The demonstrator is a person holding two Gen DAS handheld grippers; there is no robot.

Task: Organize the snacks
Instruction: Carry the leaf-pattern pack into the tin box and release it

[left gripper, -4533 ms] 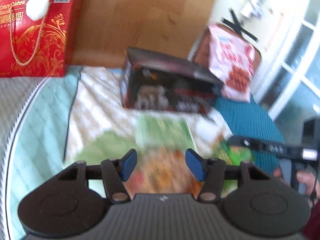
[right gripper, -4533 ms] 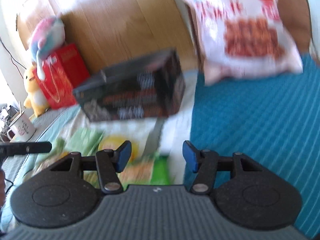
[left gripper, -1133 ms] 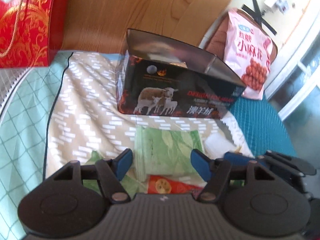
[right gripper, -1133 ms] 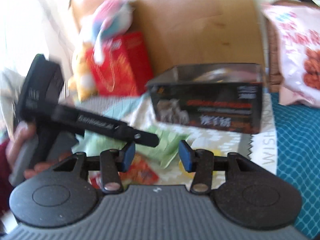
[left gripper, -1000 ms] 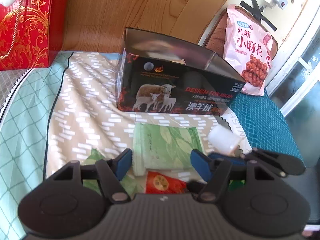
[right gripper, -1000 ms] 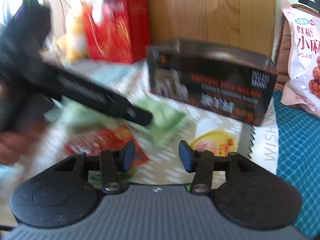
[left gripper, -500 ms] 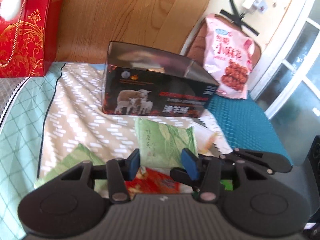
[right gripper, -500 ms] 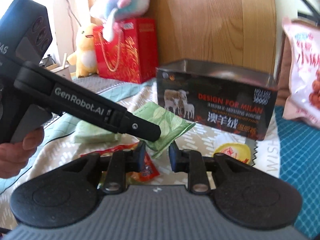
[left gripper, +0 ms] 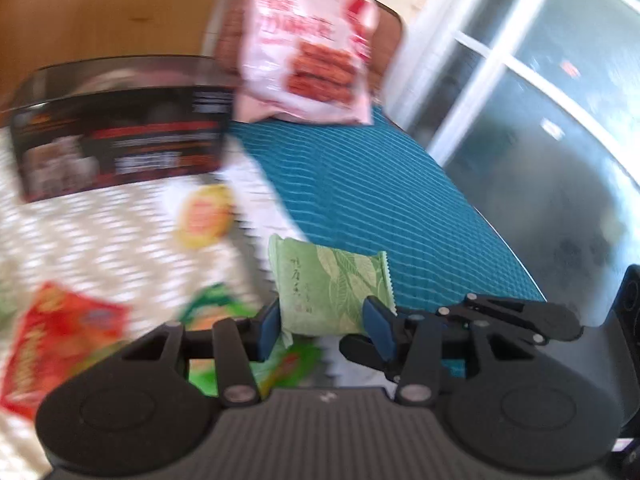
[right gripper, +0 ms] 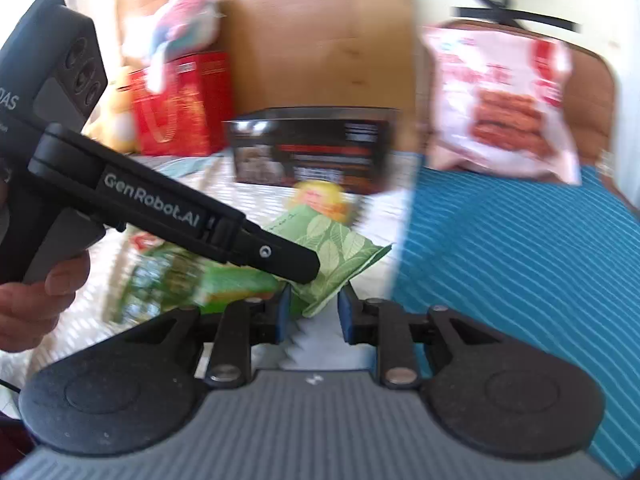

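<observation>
Both grippers clamped on the same green leaf-print packet

The green leaf-print packet [left gripper: 334, 288] is lifted off the bed, pinched from two sides: left gripper [left gripper: 322, 326] has its blue pads on the packet's body, and the right gripper [right gripper: 313, 312], jaws set narrow, nips one corner, both having just closed in. In the right view the left tool crosses in front and hides part of the packet, a hand [right gripper: 36, 308] wrapped round its handle. Below on the patterned blanket [left gripper: 100, 232] lie a red snack bag [left gripper: 60, 336], a yellow round snack [left gripper: 204, 216] and a blurry green bag [left gripper: 248, 356]. The open black tin box [left gripper: 120, 128] sits toward the headboard, beside the pink bag [left gripper: 308, 52] leaning at the teal cover's [left gripper: 384, 200] far edge. Window on the right.
</observation>
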